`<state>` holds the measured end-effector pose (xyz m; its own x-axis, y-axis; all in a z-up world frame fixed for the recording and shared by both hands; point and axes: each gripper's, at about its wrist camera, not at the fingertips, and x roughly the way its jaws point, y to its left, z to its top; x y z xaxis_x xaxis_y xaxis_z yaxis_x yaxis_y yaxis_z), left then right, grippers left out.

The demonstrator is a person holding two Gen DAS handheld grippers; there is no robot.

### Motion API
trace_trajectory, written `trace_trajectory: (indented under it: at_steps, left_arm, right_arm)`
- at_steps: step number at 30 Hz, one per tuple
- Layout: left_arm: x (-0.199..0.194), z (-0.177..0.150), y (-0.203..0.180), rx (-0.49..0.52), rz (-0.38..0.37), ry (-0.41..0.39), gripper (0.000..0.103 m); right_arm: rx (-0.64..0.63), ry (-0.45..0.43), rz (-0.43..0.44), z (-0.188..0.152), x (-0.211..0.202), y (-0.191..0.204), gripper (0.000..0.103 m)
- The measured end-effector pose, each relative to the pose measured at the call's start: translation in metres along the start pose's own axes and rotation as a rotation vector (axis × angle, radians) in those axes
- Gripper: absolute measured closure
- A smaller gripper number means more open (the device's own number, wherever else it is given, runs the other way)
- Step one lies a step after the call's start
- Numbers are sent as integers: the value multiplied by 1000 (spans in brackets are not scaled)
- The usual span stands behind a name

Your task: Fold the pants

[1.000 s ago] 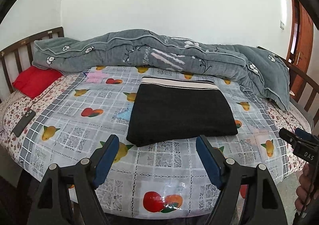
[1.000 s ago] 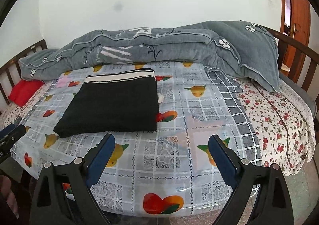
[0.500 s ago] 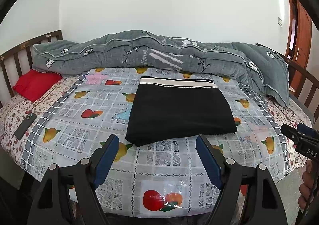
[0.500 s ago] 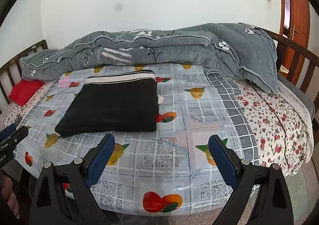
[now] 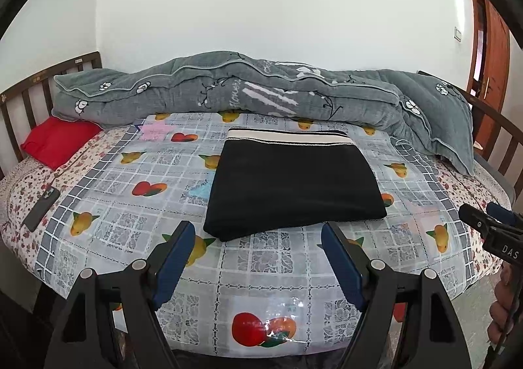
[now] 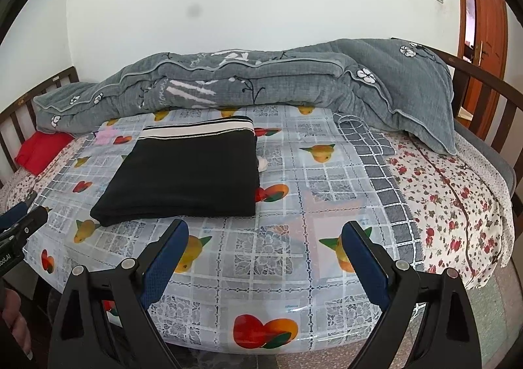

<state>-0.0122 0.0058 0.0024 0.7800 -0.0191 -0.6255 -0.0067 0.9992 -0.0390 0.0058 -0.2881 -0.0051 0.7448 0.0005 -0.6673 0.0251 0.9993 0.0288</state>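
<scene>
So the bed [image 5: 98, 205] with its fruit-print cover fills everything ahead of both grippers, with a big grey quilt [image 5: 261, 94] bunched along the far side. The pants [image 5: 294, 185] lie just beyond the left gripper [image 5: 258, 257], already a neat black rectangle, striped waistband at the far edge. From the right gripper [image 6: 264, 254] they're ahead and off to its left. Both grippers hang spread wide with nothing between the fingers. Looks to me like the folding is basically finished. Next move, if any, is probably one last fold or a quick smoothing, which means reaching forward to the near edge.
</scene>
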Motion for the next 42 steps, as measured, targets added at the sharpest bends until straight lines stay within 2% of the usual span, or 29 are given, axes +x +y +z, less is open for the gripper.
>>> trace_trajectory:
  at_steps: [42]
  left_arm:
    - [-13,3,0,7,-12,-23,24]
  right_arm:
    - [0,-23,1,3,-17,7,10]
